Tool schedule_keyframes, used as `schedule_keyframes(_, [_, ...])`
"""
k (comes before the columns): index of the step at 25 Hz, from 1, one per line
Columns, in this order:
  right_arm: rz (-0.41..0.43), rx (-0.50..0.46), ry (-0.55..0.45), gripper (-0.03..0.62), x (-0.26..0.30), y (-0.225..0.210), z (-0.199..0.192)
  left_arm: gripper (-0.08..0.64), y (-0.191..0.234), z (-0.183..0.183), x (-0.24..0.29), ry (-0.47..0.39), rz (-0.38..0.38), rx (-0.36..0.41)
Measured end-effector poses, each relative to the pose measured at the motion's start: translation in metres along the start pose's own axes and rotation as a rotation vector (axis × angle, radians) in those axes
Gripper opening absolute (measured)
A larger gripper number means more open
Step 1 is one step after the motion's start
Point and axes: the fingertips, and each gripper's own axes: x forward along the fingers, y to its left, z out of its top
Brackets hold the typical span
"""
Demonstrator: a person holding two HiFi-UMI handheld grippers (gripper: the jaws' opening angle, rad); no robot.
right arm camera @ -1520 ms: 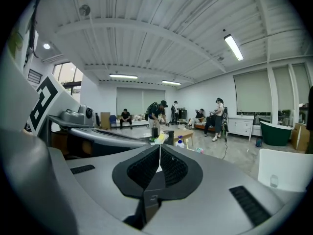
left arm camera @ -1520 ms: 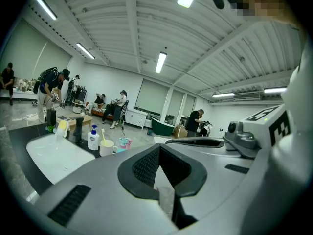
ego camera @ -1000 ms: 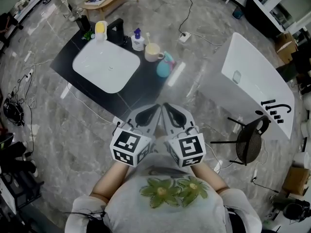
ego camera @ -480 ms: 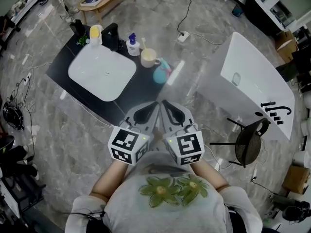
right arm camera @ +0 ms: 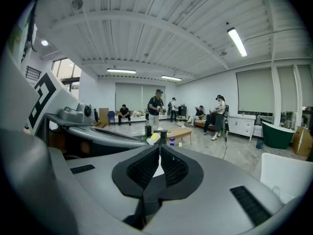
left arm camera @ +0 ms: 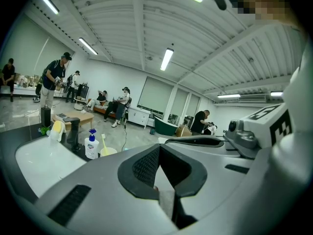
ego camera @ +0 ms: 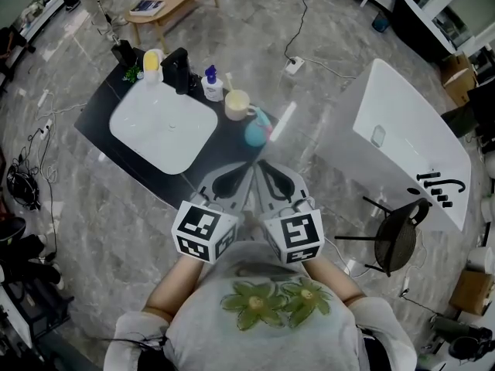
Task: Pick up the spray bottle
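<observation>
- Both tongs are shut and hold nothing. Your left gripper [ego camera: 244, 173] and right gripper [ego camera: 267, 173] sit side by side close to your chest, with the jaws pressed together and only air in the notch.
- One risk follows from that. If you reach in with the jaws closed, you will knock the spray bottle [ego camera: 256, 132] over instead of straddling it. Open the gripper you choose before it gets near.
- Several neighbours crowd the bottle. The cup [ego camera: 237, 103] with a toothbrush stands just beside it, and the pump bottle [ego camera: 210, 86] is a little further along the back edge of the counter [ego camera: 203, 154]. A wide sweep could clip either one.
- The bottle stands near the counter's edge, to the right of the sink [ego camera: 128, 134] and well apart from both grippers. A shove could send it off onto the floor.
- It looks teal, rounded and squat, with a pinkish part that I take for the trigger head. It is blurred, so you cannot tell which way the nozzle points. The curved body may slip out of a shallow pinch.
</observation>
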Motion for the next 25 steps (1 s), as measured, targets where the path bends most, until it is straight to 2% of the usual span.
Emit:
schedule_keyframes(12, [0.018,-0.015,0.023,0.025,0.024,-0.010,0.003,0.009,0.018,0.009,0.013,0.002,0.005,-0.010])
schedule_keyframes(25, [-0.032,0.002,0.019,0.026,0.039,-0.034,0.005,0.009,0.034,0.011,0.022,0.011,0.022,-0.016])
